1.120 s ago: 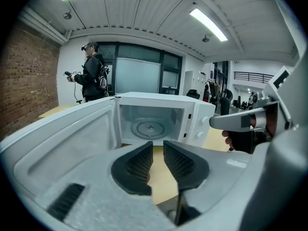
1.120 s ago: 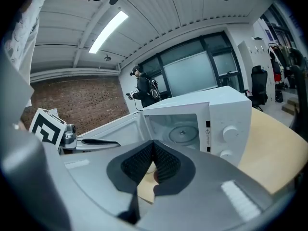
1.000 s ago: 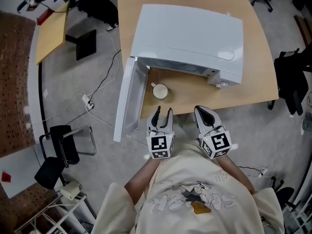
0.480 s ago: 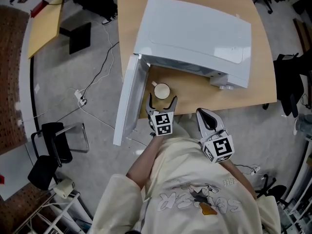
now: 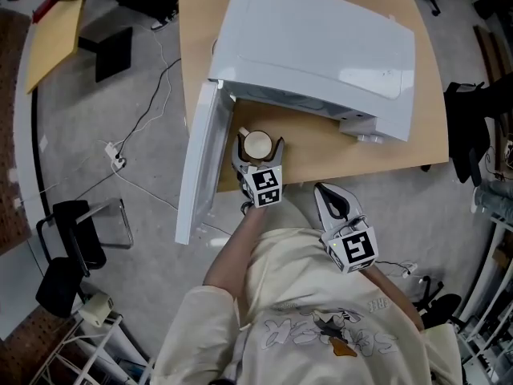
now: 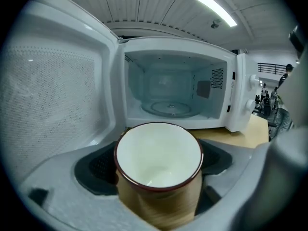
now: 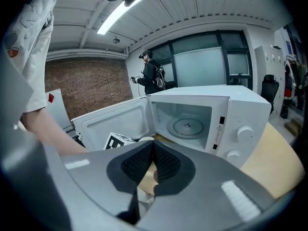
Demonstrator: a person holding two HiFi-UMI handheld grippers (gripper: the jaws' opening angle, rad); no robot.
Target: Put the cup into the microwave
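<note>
Far left on the floor: a black chair (image 5: 78,235) stands well apart from your work.
Microwave door (image 5: 196,163): it's swung wide open, hanging out past the table's left edge, just beside your left gripper.
Left gripper (image 5: 258,140): you've got it out over the table in front of the open cavity. Its fingers are spread, one on each side of the cup. Whether the pads actually touch the cup's wall can't be told from these views.
Cup (image 6: 159,160): it sits upright between those fingers, white inside with a dark red rim and a tan outer wall. It's just outside the microwave's mouth, not yet in.
Microwave (image 5: 313,54): white, sitting on the table with its cavity facing you. The glass turntable shows inside, and two knobs sit at the right of the front.
Right gripper (image 5: 325,191): you're holding it back off the table's near edge, close to your body, fingers pressed together.
Table (image 5: 393,147): light wood, with a bare stretch to the right of the cup.
</note>
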